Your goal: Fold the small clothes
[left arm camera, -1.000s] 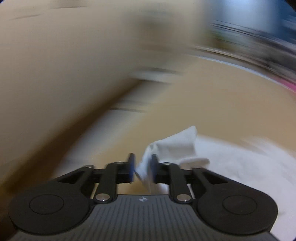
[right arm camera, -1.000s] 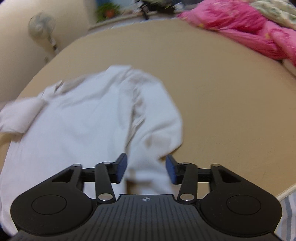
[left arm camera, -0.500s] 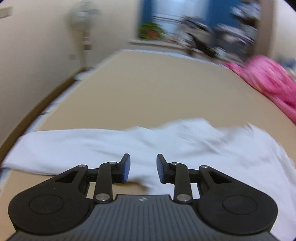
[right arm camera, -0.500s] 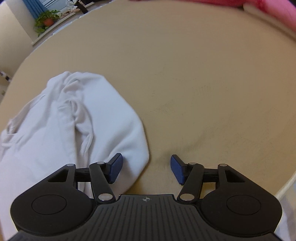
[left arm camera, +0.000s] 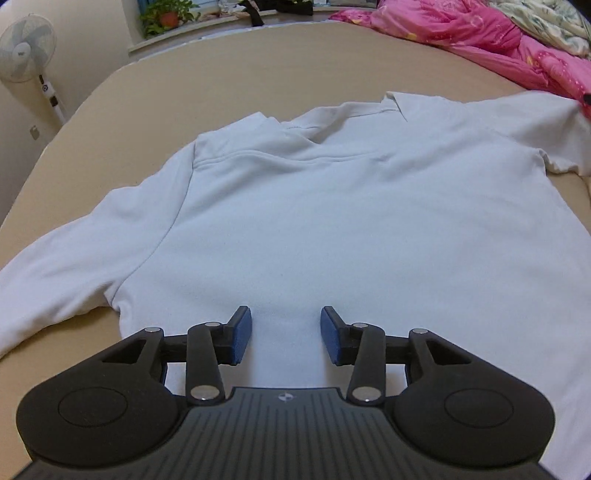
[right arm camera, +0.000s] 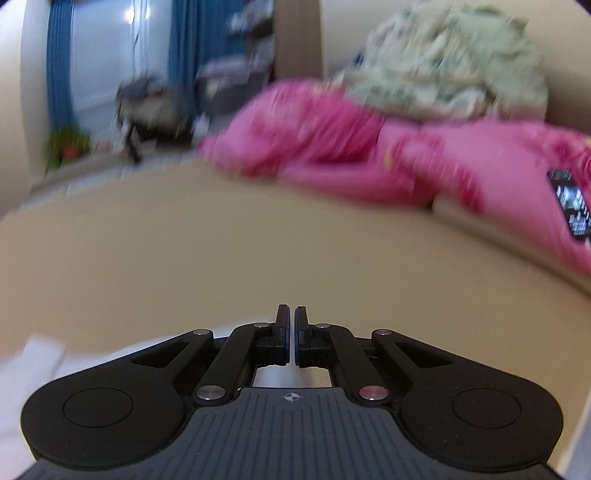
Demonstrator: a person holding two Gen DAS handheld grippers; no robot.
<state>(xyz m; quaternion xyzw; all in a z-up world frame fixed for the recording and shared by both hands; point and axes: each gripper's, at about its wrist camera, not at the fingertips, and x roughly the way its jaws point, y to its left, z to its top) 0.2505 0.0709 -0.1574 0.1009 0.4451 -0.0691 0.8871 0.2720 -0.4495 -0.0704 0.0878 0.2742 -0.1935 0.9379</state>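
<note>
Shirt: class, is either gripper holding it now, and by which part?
Neither. The left gripper is open over the shirt; the right gripper is shut on nothing.

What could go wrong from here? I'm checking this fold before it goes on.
The white shirt lies spread on the tan bed, but its right sleeve reaches the pink quilt, so a fold there could catch it. The collar is rumpled and may crease. The right hand-held gripper is shut with nothing between its fingers, in a blurred view, and must open before any grasp.
</note>
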